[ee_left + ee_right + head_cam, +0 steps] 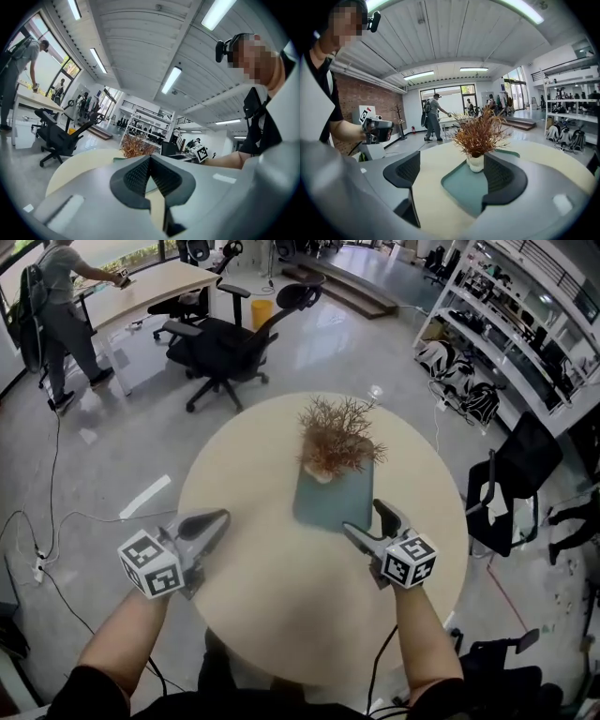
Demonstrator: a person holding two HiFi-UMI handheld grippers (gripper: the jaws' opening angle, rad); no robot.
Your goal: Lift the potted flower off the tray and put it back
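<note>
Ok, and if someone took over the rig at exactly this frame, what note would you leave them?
Grippers: left hand-held gripper has its jaws together and empty, over the round table left of the tray. The right hand-held gripper has its jaws apart and empty, aimed at the potted flower and not touching it.
Things: the potted flower stands upright in its white pot at the tray's far end.
Done: no lift is under way.
Left, as far as this shows: grip the pot, lift it off the tray, set it back.
</note>
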